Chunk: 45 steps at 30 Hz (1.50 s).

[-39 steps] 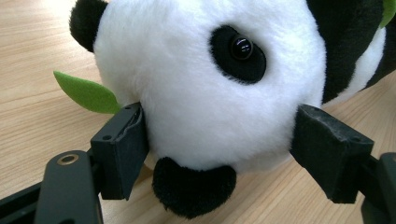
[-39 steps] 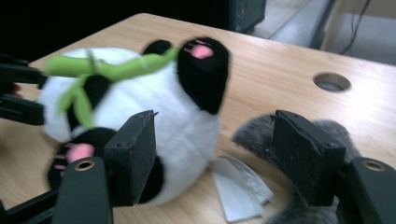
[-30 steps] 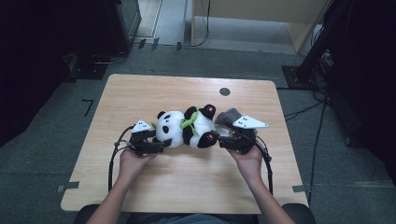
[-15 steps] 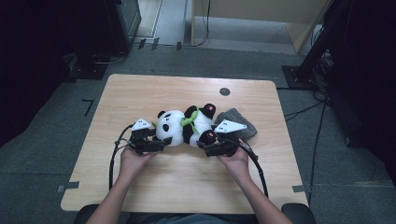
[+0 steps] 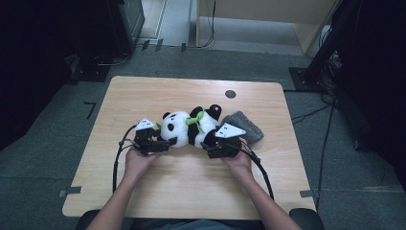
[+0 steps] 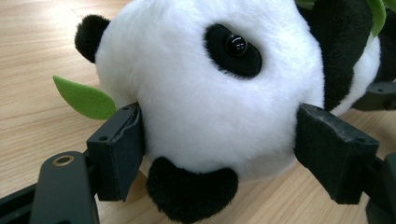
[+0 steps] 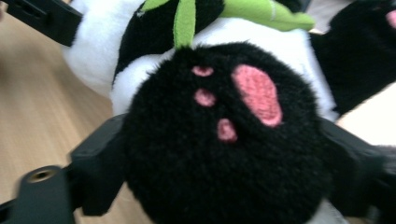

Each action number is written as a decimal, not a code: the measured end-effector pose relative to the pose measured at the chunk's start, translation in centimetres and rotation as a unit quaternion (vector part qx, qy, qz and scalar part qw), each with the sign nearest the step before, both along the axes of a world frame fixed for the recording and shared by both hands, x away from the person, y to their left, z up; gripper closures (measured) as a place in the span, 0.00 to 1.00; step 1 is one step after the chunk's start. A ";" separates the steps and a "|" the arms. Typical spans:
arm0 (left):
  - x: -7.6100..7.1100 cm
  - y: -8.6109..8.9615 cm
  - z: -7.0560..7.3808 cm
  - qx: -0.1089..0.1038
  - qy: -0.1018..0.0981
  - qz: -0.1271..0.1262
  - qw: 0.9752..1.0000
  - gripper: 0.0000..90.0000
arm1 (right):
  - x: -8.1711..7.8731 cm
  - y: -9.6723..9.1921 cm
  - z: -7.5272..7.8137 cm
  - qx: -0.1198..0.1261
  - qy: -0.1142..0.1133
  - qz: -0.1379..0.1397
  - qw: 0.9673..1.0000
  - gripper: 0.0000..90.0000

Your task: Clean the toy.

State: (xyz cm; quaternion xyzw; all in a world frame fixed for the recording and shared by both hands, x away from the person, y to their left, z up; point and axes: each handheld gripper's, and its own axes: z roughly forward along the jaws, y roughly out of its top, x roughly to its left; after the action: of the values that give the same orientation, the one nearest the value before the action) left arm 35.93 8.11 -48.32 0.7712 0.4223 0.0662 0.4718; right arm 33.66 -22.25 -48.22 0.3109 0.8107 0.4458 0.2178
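Observation:
A black-and-white panda plush [image 5: 186, 127] lies on the wooden table [image 5: 191, 191], head to the left and feet to the right. A green ribbon [image 5: 194, 119] is tied at its neck. My left gripper [image 5: 165, 143] has a pad on each side of the white head [image 6: 210, 102] and presses into the fur. My right gripper [image 5: 210, 141] holds a black foot with pink pads [image 7: 224, 140]. Its jaws have just been closing, and the fur bulges over both of them. A green felt leaf [image 6: 84, 98] sticks out behind the head.
A grey felt pad [image 5: 246, 125] lies just right of the panda, behind my right hand. A small black disc [image 5: 230, 94] sits in the tabletop near the far edge. Cables trail from both grippers toward the near edge. Dark equipment stands on the floor around the table.
My right gripper has come down and to the left, from beside the plush onto its foot. The left gripper and the panda's head have stayed put.

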 end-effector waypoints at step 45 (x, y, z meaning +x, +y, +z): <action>-1.8 0.2 3.1 -0.014 -0.074 -0.032 0.997 0.53 | -0.9 -2.0 6.1 0.125 0.065 0.015 0.990 0.34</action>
State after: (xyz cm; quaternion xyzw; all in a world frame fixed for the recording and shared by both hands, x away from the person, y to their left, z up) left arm 34.11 8.27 -45.18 0.7706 0.3623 0.1028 0.5142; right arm 32.72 -24.28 -42.16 0.3518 0.7656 0.5257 0.1172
